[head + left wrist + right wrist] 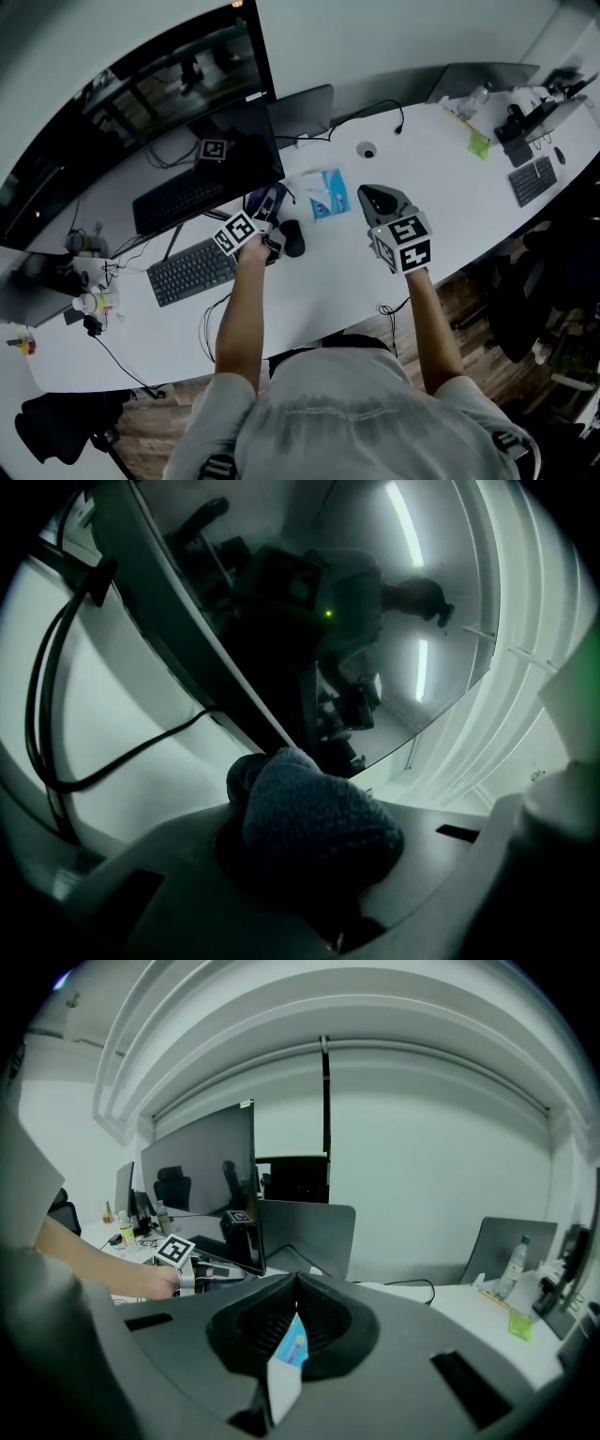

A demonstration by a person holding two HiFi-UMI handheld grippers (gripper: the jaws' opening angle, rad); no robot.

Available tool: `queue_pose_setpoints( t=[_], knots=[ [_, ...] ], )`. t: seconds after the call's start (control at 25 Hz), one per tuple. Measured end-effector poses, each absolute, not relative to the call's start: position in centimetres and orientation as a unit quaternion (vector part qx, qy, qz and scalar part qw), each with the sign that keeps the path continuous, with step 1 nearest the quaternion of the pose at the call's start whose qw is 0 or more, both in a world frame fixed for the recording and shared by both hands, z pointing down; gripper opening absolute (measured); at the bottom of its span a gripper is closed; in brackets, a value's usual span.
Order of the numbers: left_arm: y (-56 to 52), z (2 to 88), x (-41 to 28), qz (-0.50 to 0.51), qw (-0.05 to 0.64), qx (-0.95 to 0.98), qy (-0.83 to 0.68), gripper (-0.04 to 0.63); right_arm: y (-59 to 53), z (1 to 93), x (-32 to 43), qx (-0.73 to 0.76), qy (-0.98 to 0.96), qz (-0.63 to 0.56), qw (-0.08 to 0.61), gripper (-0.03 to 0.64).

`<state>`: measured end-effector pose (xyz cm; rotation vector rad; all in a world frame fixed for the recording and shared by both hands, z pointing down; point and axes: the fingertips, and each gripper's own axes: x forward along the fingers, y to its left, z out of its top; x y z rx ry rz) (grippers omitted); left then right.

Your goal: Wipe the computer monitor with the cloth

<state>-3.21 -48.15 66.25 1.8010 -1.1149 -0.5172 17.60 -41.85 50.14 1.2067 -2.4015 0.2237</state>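
The big dark monitor (178, 103) stands at the back left of the white desk (441, 159), and its screen (328, 621) mirrors the room. A dark blue-grey cloth (266, 199) (314, 822) is bunched in my left gripper (267, 214) (314, 860), which is shut on it. The cloth sits at the screen's lower right corner, close to the bottom edge. My right gripper (375, 197) (298, 1283) hovers over the desk to the right, apart from the monitor, jaws together. A thin white-and-blue sliver (286, 1363) shows in the slit between them.
A grey keyboard (192, 270) and a black mouse (293, 237) lie under my left arm. A blue-and-white packet (325, 194) lies between the grippers. Folded laptops (302, 112) (478, 80) stand at the back, a second keyboard (532, 180) far right, bottles and cables (94, 302) at left.
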Motion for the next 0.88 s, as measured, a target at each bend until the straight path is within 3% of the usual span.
queue_pose_setpoints(
  t=[0.28,0.6,0.88],
  knots=[
    [-50.1,65.8,1.4,-0.249,0.472,0.722,-0.440,0.049,-42.2,50.8,20.9,0.434,-0.867,0.080,0.229,0.001],
    [-51.2,64.9,2.2,-0.391,0.504,0.621,-0.456,0.049,-42.4,51.1,24.1,0.440,-0.864,0.085,0.229,0.001],
    [-52.0,59.2,2.2,-0.445,0.467,0.623,-0.443,0.049,-42.2,51.2,25.0,0.440,-0.865,0.089,0.224,0.001]
  ],
)
